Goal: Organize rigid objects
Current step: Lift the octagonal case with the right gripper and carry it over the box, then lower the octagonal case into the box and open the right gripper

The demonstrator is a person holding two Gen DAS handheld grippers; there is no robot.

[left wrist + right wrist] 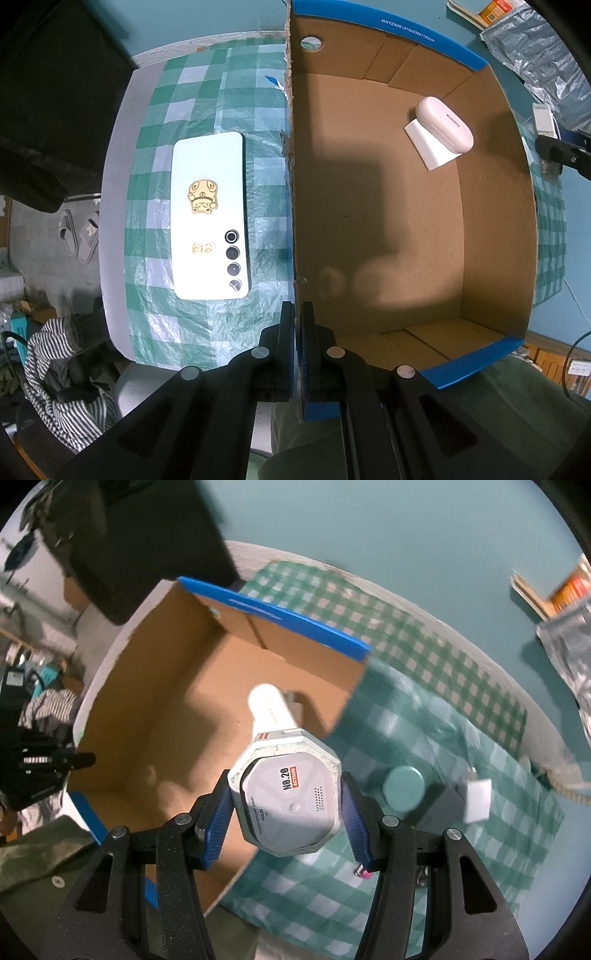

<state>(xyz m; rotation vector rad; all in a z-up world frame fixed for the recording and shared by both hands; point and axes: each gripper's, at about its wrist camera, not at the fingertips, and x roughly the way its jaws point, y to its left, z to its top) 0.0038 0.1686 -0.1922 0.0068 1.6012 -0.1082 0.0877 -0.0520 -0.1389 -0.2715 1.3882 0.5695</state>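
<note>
An open cardboard box [491, 221] with blue edges stands on the checked tablecloth. My left gripper [298, 314] is shut on the box's left wall near its front corner. Inside the box lie a pink earbud case [445, 123] and a white block [430, 147] at the far right. A white phone [210, 216] lies face down on the cloth left of the box. My right gripper [286, 805] is shut on a white octagonal device [288, 794] marked "NO.20", held above the box's right wall [343, 705]. The pink case [271, 705] shows beyond it.
On the cloth right of the box are a teal round lid [402, 788], a dark grey block [441, 806] and a small white cube [478, 799]. A silver bag [535, 55] and books [554, 590] lie at the far right. Slippers [79, 234] are on the floor.
</note>
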